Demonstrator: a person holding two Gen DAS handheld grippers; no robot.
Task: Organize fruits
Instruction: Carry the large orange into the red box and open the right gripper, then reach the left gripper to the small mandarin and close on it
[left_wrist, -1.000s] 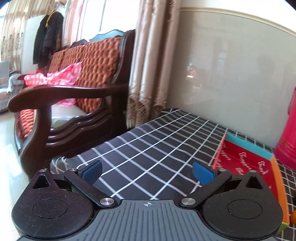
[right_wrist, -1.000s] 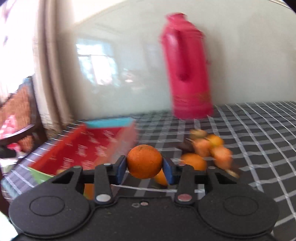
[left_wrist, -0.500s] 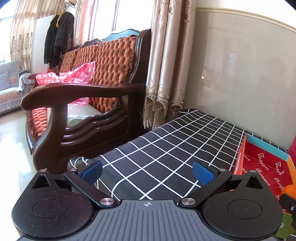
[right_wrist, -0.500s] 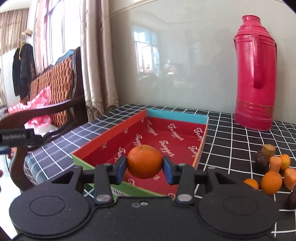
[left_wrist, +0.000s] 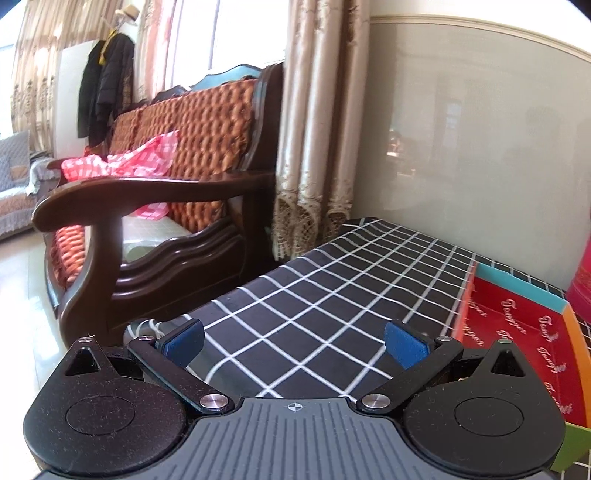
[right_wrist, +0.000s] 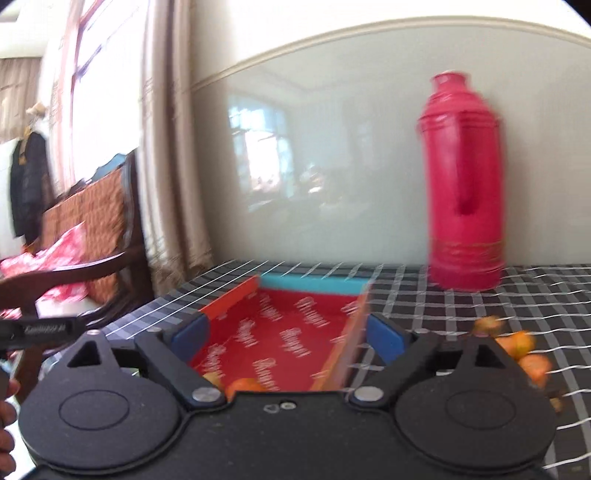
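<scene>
In the right wrist view my right gripper hangs over the red box, its jaws opening with nothing between them. The orange lies in the box just below the gripper body, beside a paler fruit. Several loose fruits sit blurred on the checked cloth to the right. In the left wrist view my left gripper is open and empty above the checked tablecloth, with the red box at its right.
A tall red thermos stands by the wall behind the fruits. A wooden sofa with a pink cloth stands left of the table, curtains behind it. A hand shows at the left edge.
The right gripper has opened and let the orange drop into the red box, then lifted a little. The left gripper's view has barely shifted.
</scene>
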